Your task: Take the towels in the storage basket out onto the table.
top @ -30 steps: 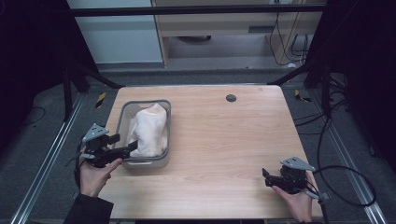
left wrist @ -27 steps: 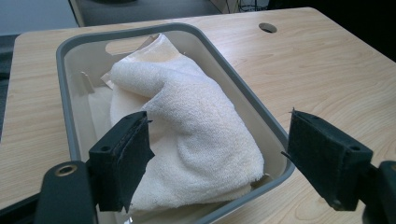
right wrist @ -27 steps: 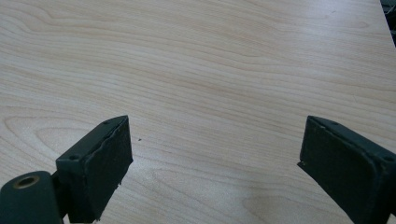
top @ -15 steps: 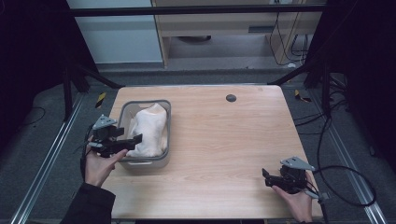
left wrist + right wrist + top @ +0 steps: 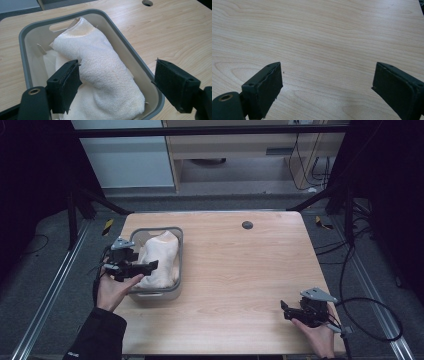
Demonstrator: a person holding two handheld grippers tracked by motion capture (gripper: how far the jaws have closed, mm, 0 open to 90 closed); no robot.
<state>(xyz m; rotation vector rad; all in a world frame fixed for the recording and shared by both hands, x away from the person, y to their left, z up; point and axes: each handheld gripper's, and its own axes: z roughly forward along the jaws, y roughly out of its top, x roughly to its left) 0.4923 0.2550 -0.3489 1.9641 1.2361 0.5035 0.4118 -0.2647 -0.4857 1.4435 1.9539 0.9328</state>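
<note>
Towel [image 5: 100, 72], white terry and loosely bunched, fills a grey-rimmed plastic bin [image 5: 177, 265] that sits at about nine o'clock on the wooden table [image 5: 240, 280]. It is heaped rather than folded, its high ridge running toward the bin's far handle slot, which likely makes that ridge the easiest part to pinch. The left gripper [image 5: 145, 266] hovers over the bin's near-left rim with its jaws spread wide and nothing between the pads; one pad hangs above the cloth, the other beyond the bin's wall, so I judge it is lining up for a grab. The right gripper [image 5: 285, 311] rests parked at about five o'clock, jaws also apart over bare wood. Whatever lies under the towel is hidden, and the bin's near corner is cut off in the left gripper view.
</note>
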